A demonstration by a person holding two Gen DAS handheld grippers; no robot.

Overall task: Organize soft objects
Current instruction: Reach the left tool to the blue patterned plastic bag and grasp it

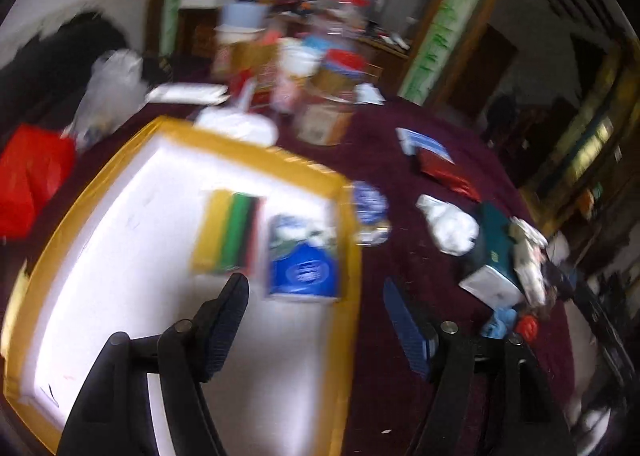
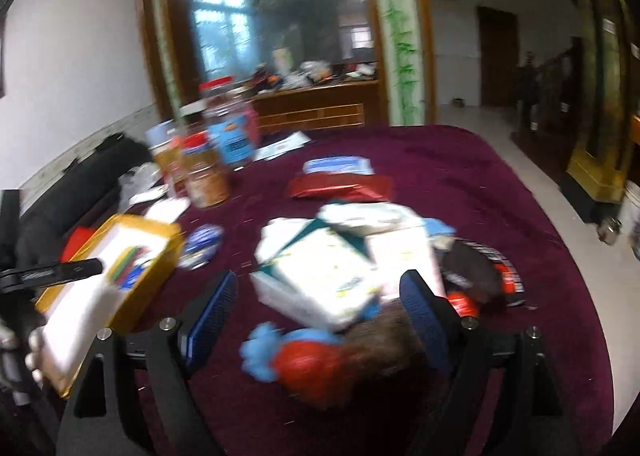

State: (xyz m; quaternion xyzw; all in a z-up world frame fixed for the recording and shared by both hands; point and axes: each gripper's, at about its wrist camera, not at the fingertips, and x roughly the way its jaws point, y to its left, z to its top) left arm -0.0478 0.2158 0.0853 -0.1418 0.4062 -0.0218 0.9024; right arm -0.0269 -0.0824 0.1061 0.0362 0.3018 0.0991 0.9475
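Yellow-rimmed white foam box (image 1: pixel 120 216) as landmark, at far left on the maroon tablecloth (image 2: pixel 460 184). Inside it already: a yellow-green-red striped pack (image 1: pixel 230 232) and, just right of that, a blue tissue pack (image 1: pixel 304 260). Left gripper (image 1: pixel 316 316) spread wide across the box's right rim, holding nothing. Just right of the box, outside the rim, a blue-printed pouch (image 2: pixel 204 244). Well right of the box, a heap of white soft packs (image 2: pixel 328 268), a blue-and-red plush toy (image 2: pixel 292 356), possibly with brown fur, though badly blurred. Right gripper (image 2: pixel 316 308) open, straddling the heap, nothing clamped. Best to slow down, settle on one pack, pinch across its narrow middle, lift clear before swinging toward the box.
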